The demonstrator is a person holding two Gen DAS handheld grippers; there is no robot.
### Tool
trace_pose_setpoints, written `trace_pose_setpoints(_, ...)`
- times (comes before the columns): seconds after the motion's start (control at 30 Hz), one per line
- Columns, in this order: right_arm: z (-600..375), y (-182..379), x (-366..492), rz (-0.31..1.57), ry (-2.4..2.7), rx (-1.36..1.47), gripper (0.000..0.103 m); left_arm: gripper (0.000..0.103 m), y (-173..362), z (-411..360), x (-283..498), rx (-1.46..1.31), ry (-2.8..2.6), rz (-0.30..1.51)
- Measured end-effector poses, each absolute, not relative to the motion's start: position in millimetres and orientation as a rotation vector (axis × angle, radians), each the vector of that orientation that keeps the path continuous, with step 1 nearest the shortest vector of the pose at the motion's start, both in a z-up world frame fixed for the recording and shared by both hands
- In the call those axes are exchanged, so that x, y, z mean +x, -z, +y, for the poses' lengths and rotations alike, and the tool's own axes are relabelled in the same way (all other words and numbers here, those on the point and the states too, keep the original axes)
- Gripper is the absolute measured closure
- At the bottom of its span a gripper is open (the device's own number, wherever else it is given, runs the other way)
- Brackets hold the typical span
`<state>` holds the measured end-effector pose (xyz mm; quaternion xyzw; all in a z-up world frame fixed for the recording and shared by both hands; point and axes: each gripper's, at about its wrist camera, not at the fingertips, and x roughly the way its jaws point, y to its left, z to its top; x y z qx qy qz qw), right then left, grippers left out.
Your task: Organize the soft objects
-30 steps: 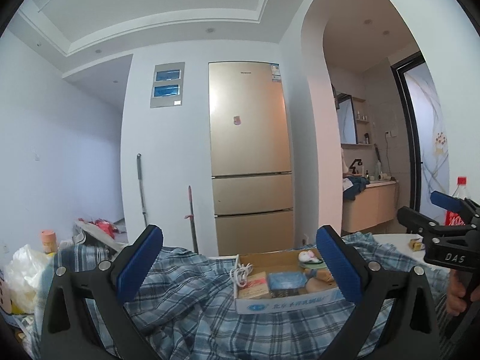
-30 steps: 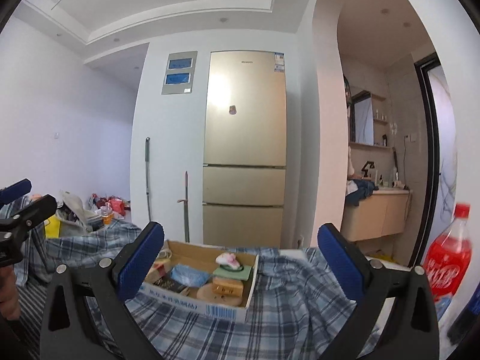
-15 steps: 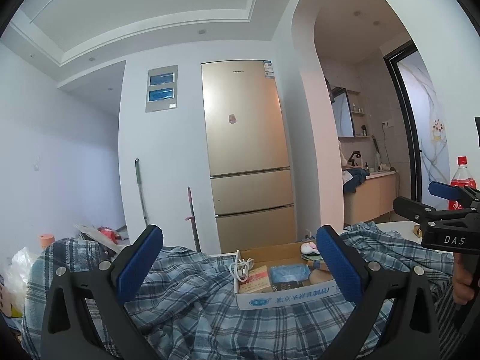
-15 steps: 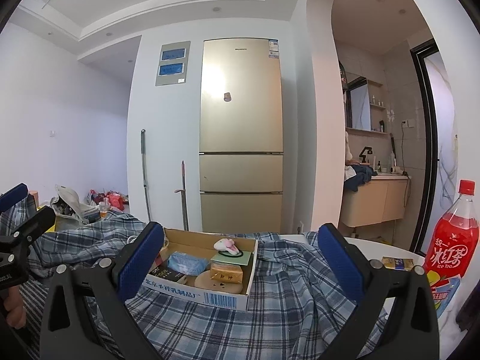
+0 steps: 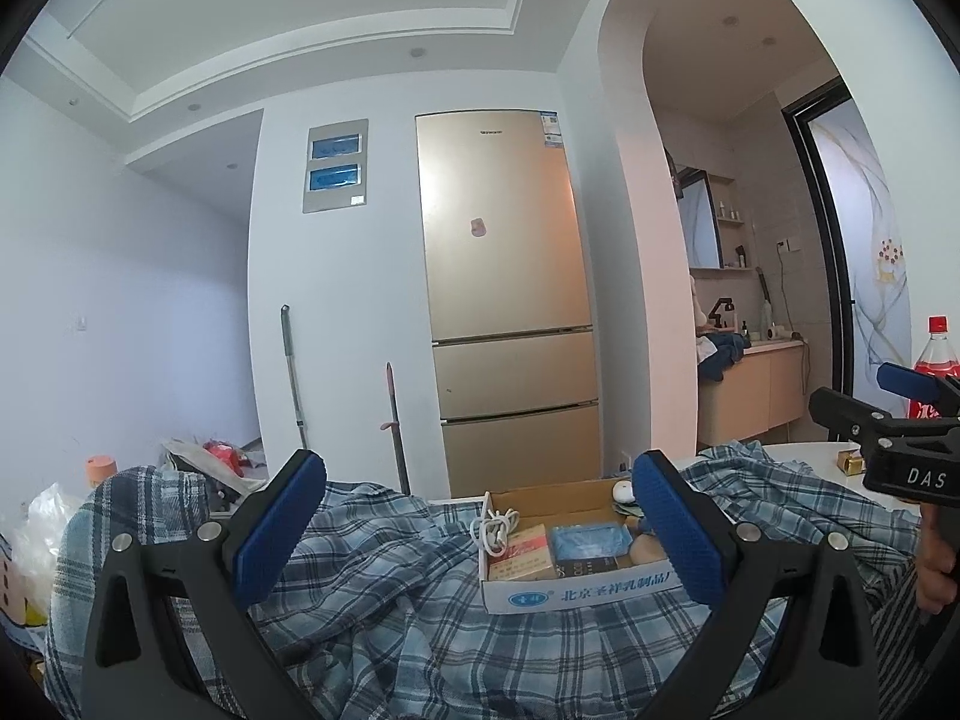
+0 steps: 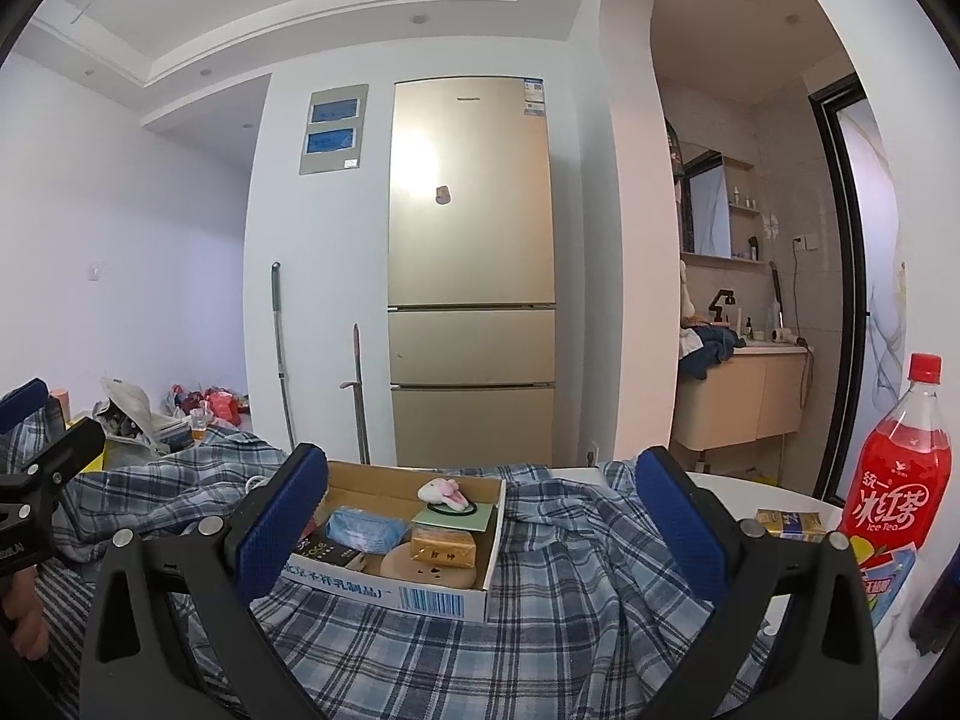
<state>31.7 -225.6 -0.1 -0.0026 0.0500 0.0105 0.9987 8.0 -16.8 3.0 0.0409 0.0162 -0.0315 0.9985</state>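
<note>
A blue-and-white checked cloth (image 6: 540, 618), soft and heavily creased, is spread in folds over the white worktop (image 6: 756, 483), whose bare rounded edge is seen only at the right. On the cloth a shallow cardboard box (image 6: 432, 597) with a printed white front wall is set. In it are held a small pink-and-white plush toy (image 6: 443, 492), a crumpled pale-blue packet (image 6: 366, 529), a flat green card (image 6: 456, 519), a yellow block (image 6: 444, 545) resting on a round tan disc (image 6: 420, 567), and a dark flat pack (image 6: 327, 552). A coiled white cable (image 5: 495, 531) is hung over the box's left rim.

The left tongs (image 5: 477, 516) are held wide open, nothing between their blue ribbed pads, with the box lying beyond the right pad. The right tongs (image 6: 480, 510) are likewise spread wide and empty, the box seen just beyond the left pad. Each tool is seen from the other's camera at the frame edge, gripped by a hand (image 5: 936, 564).

At the right of the worktop a tall red ice-tea bottle (image 6: 894, 480) is stood upright, with a small yellow carton (image 6: 789, 523) just beside it. Behind, a gold refrigerator (image 6: 471, 264) is seen, with two long-handled poles (image 6: 282, 360) leaning against the wall beside it, and clutter on the floor at the left. Bare cloth is left in front of the box and to its right.
</note>
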Motion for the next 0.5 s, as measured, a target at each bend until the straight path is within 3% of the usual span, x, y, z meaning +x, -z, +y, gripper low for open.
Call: trace_pose_setpoints(0.5,-222.0,-1.5,27.9,0.088,-0.023,-0.024,0.001,0.0,-3.3,-17.7,6.8,0.097,0.063,0.024)
